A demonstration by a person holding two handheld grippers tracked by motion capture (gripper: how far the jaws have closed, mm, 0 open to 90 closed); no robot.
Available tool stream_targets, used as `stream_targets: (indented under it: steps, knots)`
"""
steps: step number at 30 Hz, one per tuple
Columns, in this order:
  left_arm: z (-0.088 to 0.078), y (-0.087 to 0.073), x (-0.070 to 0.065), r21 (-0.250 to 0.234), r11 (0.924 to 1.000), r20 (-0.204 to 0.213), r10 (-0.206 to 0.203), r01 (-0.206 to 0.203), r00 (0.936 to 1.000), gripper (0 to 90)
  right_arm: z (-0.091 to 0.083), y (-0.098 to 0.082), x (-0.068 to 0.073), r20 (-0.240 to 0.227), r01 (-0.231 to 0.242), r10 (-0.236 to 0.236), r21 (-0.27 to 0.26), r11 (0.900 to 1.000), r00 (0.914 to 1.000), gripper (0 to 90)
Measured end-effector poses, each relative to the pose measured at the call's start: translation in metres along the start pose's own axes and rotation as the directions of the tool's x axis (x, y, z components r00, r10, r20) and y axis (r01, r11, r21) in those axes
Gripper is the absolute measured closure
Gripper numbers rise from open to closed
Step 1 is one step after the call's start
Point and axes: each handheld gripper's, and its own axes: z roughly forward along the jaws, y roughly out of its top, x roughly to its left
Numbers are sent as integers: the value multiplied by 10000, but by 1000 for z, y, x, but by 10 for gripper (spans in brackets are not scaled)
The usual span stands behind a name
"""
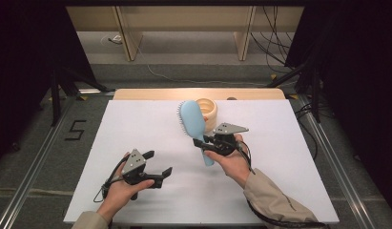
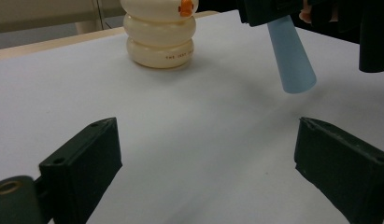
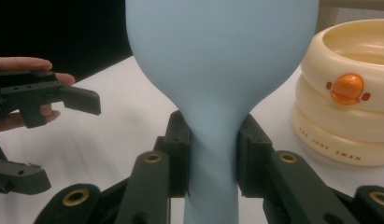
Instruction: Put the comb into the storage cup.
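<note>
Right gripper (image 1: 206,141) is clamped on the neck of a light blue hairbrush (image 1: 193,120), jaws pressed to both sides where the handle narrows below the head. Brush is held up off the white table (image 1: 289,181), head toward the far edge, handle end toward the person. In the high view it's seen from the back; bristles show only as a thin fringe along its left edge, so can't really make them out. In the right gripper view the brush head (image 3: 222,51) is cut off at the top and blocks most of what's behind it; the handle runs out of the bottom of the frame.

Just behind the brush, near the far edge of the table, sits a cream ringed container (image 1: 209,112) w/ an orange badge. From above the brush covers its left part. In the left gripper view its top (image 2: 160,35) is cut off; small print on the lowest ring is too fine to read there. Right gripper view gives "THE JUDY SWAN" on it (image 3: 348,112), right side cropped.

Left gripper (image 1: 159,163) is low over the table, near the front-left, well apart from the brush, jaws spread wide w/ nothing between them. Its own view shows bare table between the jaws and the brush handle tip (image 2: 292,65) hanging above, w/ the right gripper partly cut off at top.
</note>
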Motion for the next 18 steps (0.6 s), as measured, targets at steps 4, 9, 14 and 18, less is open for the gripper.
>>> stream_targets:
  steps: [4,9,14,18]
  knots:
    - [7,2,-7,56,9999,267,87,-88,9996,70,1,-1,1,-21,-10,10,3,10000,10000,704]
    - [17,7,-14,51,10000,530,58,-61,9986,76,2,-1,4,-32,-20,20,-8,10000,10000,704]
    - [29,11,-23,122,9999,826,23,-33,9966,84,3,-1,6,-49,-2,2,-23,10000,10000,704]
    - [39,14,-30,160,9999,1054,-65,48,9944,101,3,0,6,-56,35,-35,-60,10000,10000,704]
